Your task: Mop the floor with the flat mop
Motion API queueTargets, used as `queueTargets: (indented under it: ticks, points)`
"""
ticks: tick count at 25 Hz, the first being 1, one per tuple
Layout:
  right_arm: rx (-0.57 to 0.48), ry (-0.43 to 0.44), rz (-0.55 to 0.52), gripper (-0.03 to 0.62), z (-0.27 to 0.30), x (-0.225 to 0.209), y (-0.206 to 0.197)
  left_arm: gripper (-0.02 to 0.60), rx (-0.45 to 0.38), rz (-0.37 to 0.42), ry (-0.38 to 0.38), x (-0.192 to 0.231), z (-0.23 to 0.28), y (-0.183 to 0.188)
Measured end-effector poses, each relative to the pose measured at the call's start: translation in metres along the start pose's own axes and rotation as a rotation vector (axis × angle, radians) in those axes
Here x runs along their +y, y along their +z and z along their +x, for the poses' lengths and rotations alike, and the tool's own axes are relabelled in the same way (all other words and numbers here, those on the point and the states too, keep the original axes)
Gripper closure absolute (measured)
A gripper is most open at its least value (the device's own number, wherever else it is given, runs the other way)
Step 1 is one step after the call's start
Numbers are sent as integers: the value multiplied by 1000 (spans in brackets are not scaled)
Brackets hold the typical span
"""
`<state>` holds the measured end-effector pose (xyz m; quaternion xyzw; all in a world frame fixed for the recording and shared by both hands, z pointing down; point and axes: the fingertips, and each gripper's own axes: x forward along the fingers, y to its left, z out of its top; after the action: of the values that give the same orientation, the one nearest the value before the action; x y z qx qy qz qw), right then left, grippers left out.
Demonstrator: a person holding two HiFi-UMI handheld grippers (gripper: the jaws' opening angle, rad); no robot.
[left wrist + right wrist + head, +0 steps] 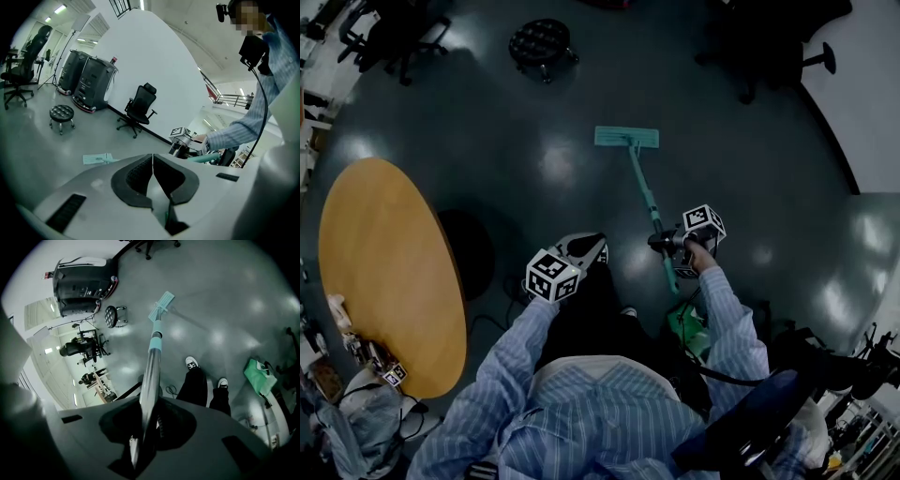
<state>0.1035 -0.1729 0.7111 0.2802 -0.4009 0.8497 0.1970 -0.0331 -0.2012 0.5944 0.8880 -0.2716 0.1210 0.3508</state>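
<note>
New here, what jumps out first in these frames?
A teal mop rests its pad on the dark floor ahead of the person, with its handle clamped in the right gripper. The left gripper is shut on nothing beside it. A round wooden table fills the left of the head view.

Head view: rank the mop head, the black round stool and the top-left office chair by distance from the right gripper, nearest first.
1. Mop head: on the floor ahead of the right gripper, at the end of the handle it grips.
2. Black round stool: beyond the mop head and to its left.
3. Office chair: far top-left corner.
</note>
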Motion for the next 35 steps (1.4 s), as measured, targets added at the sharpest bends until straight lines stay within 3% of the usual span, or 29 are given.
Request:
queueTargets:
  ticks: [7, 20, 35]
  points:
    - [-54, 10, -10, 513, 5, 63, 89, 572, 5, -9, -7, 38, 12, 20]
    - [-159, 12, -20, 517, 16, 156, 228, 572, -21, -109, 40, 91, 22, 17]
    - [-235, 23, -38, 516, 54, 222, 306, 572, -6, -172, 80, 98, 3, -26]
